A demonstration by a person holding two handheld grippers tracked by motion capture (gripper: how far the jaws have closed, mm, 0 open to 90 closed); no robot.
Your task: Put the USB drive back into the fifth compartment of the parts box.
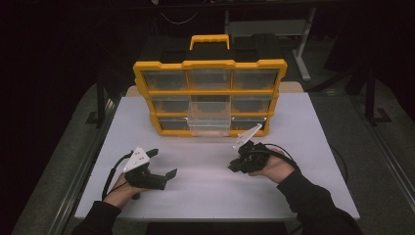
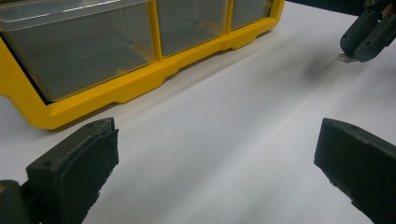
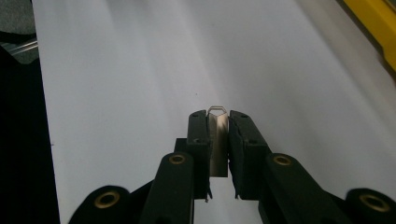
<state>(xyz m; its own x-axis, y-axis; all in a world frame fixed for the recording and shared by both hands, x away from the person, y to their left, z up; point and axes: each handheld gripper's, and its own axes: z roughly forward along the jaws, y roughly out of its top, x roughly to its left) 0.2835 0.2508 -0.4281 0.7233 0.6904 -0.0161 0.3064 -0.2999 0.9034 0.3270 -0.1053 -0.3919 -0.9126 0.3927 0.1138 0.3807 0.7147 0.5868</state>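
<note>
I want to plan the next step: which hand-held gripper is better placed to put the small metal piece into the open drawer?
The right hand-held gripper: it already clamps the metal piece, near the pulled-out drawer. The left hand-held gripper is open.

I am looking down at a white table point(image 1: 205, 191) that is carrying a yellow drawer organizer point(image 1: 210, 98) toward its far edge. One clear middle drawer point(image 1: 209, 120) of the bottom row is standing pulled out over the tabletop. The near half of the surface is lying bare between my hands.
</note>
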